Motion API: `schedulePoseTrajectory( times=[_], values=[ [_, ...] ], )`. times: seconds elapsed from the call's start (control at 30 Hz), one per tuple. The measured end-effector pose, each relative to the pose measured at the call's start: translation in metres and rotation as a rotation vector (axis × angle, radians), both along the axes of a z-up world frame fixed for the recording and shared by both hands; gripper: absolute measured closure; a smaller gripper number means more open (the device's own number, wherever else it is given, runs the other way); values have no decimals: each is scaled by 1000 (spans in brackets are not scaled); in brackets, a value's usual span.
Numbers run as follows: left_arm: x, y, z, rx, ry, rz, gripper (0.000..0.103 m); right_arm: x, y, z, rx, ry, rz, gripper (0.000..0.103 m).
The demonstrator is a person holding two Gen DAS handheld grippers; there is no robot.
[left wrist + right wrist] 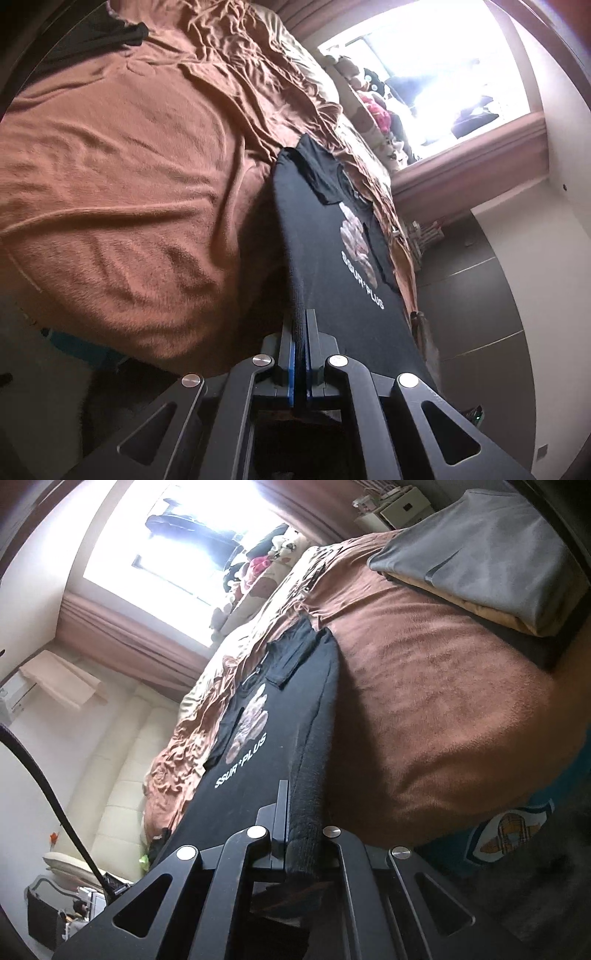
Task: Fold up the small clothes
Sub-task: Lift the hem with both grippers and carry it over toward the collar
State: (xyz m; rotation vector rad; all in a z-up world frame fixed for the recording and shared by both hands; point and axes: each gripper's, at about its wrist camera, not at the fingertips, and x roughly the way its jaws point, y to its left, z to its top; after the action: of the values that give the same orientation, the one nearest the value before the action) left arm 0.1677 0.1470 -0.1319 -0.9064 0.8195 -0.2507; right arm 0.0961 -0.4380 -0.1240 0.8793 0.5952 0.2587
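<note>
Brown blanket (129, 155), folded pile (491, 568) aside; both tongs (300, 332) (304, 812) clamped on black T-shirt (332, 240).

Brown-blanketed bed (424, 716) under black T-shirt (280, 716)

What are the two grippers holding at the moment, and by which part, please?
Both hold the black T-shirt by its bottom hem: left gripper and right gripper, jaws shut on the near edge.

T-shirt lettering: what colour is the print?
White "SSUR*PLUS" lettering on the black T-shirt, below a pinkish graphic; clearest in the right wrist view.
</note>
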Motion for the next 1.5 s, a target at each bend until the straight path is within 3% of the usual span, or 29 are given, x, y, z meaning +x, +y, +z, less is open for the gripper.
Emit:
schedulePoseTrajectory(
  times=[0.73, 1.23, 1.5],
  values=[
    [-100, 15, 29, -11, -80, 33, 101, -68, 6, 38, -35, -31, 52, 103],
    [-165, 19, 114, -9, -244, 51, 101, -116, -3, 68, -11, -150, 71, 103],
    [-187, 13, 140, -7, -305, 45, 101, -124, -11, 71, -9, -199, 88, 103]
  ],
)
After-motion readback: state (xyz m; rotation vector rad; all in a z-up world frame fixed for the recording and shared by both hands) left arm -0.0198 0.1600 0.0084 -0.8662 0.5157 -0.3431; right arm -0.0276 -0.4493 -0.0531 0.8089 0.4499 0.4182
